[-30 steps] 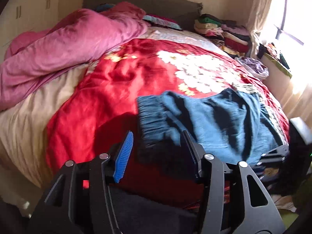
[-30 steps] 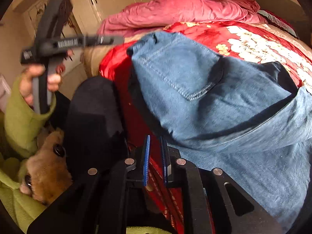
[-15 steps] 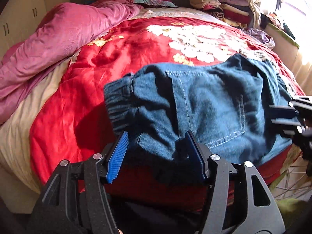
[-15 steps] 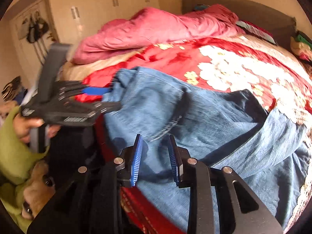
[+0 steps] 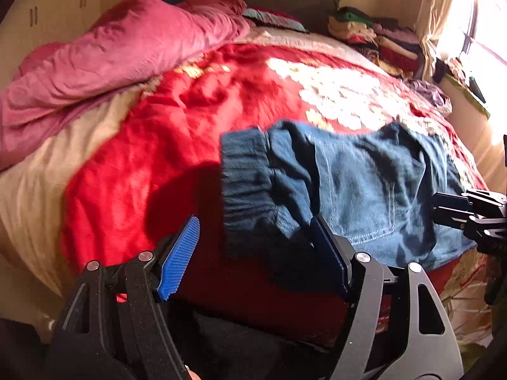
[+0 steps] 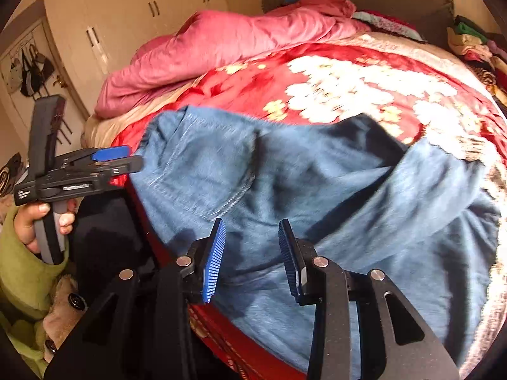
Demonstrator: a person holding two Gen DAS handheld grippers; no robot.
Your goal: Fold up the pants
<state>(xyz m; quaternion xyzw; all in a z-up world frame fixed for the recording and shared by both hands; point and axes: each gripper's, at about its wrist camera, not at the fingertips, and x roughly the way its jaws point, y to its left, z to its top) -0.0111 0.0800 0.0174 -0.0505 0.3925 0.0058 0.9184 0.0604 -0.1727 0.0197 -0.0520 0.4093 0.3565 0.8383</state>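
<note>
Blue denim pants lie folded on the red flowered blanket near the bed's front edge, elastic waistband to the left. They also fill the right wrist view. My left gripper is open, hovering just in front of the waistband corner and holding nothing. It also shows in the right wrist view, at the pants' left corner. My right gripper is open and empty above the pants' near edge. It shows at the right edge of the left wrist view.
A crumpled pink duvet lies at the back left of the bed. A stack of folded clothes sits at the headboard's right. A window is on the right. Wardrobe doors stand beyond the bed's left side.
My right gripper has opened and risen from the bed edge to above the pants. My left gripper stayed open, dipped toward the waistband, then drew back slightly.
</note>
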